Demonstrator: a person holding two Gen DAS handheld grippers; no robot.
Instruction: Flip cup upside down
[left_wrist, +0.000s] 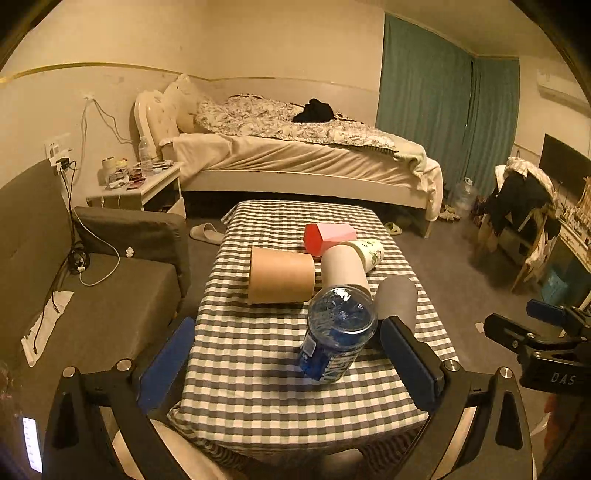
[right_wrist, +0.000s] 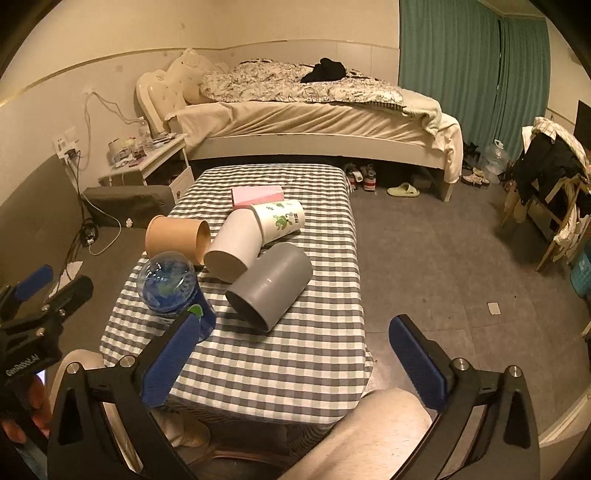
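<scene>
Both grippers, left (left_wrist: 286, 360) and right (right_wrist: 293, 360), are black frames with blue ribbed pads and silver screws at the joints. White lettering marks each body, "GenRobot.AI" at nine o'clock in the right view.

The grey cup (left_wrist: 399, 299) is blurred, half-hidden behind the bottle (left_wrist: 338, 332).

Beyond my desk (left_wrist: 258, 387) in its checked cloth, an unmade bed (left_wrist: 295, 155) fills mid-frame, teal curtains (left_wrist: 424, 96) upper right, grey sofa (left_wrist: 92, 295) left, under warm light.
</scene>
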